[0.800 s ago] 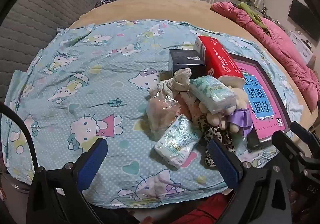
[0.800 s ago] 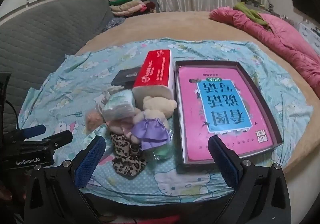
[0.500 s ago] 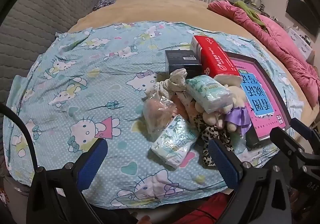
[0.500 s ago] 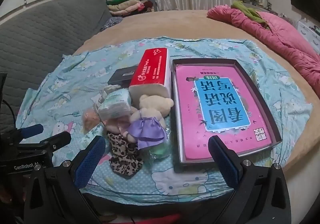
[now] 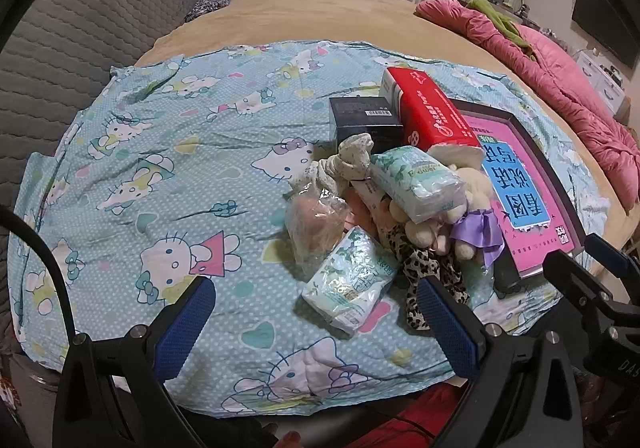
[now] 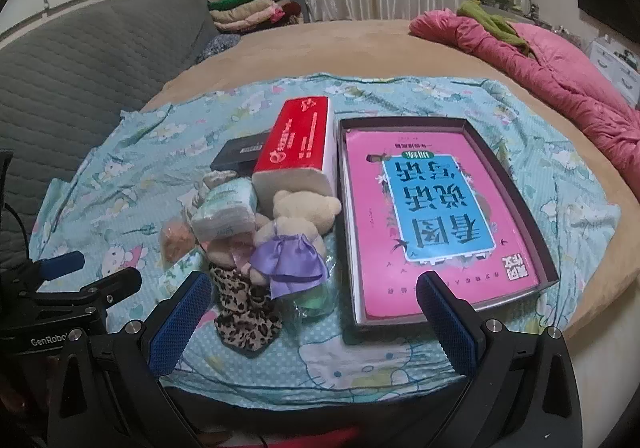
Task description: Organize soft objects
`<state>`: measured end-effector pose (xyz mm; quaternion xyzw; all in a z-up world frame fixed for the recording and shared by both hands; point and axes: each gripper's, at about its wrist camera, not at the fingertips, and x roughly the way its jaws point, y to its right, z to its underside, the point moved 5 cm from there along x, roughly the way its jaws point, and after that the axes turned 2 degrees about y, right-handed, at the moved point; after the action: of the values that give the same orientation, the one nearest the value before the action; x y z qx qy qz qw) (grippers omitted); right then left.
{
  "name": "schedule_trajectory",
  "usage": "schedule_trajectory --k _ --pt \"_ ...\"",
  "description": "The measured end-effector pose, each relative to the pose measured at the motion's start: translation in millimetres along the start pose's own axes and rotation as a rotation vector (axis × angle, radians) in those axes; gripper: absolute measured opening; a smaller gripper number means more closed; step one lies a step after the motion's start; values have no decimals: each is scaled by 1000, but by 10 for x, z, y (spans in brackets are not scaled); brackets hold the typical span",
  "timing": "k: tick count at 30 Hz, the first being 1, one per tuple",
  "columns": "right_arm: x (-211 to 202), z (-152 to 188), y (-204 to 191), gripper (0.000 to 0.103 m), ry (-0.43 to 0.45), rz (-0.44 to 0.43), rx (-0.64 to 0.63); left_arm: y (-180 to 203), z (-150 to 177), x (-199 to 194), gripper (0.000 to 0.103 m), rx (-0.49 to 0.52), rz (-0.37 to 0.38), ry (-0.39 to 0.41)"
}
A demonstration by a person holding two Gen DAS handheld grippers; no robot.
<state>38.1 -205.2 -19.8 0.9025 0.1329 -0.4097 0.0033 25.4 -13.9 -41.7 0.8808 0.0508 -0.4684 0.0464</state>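
Observation:
A heap of soft things lies on the Hello Kitty cloth (image 5: 168, 175): a teddy bear in a purple dress (image 6: 296, 232), a leopard-print cloth (image 6: 244, 312), two green tissue packs (image 5: 348, 284) (image 5: 418, 183), a clear bag with a peach item (image 5: 316, 224) and knotted socks (image 5: 352, 159). The bear (image 5: 460, 224) also shows in the left wrist view. My left gripper (image 5: 316, 328) is open and empty, just short of the near tissue pack. My right gripper (image 6: 316, 324) is open and empty, in front of the leopard cloth and the tray.
A red tissue box (image 6: 300, 143) and a black box (image 5: 366, 119) stand behind the heap. A dark tray (image 6: 516, 183) holding a pink book lies to the right. A pink quilt (image 6: 560, 59) lies far right; a grey headboard (image 5: 80, 31) is at left.
Both grippers have drawn slightly closer to the heap and shifted a little; both stay open and empty. The objects have not moved.

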Motion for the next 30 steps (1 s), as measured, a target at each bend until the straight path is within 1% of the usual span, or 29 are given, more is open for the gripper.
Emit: schedule_trajectory --k 30 --pt "-22 -6 3 103 11 12 -13 86 -2 -23 102 13 6 5"
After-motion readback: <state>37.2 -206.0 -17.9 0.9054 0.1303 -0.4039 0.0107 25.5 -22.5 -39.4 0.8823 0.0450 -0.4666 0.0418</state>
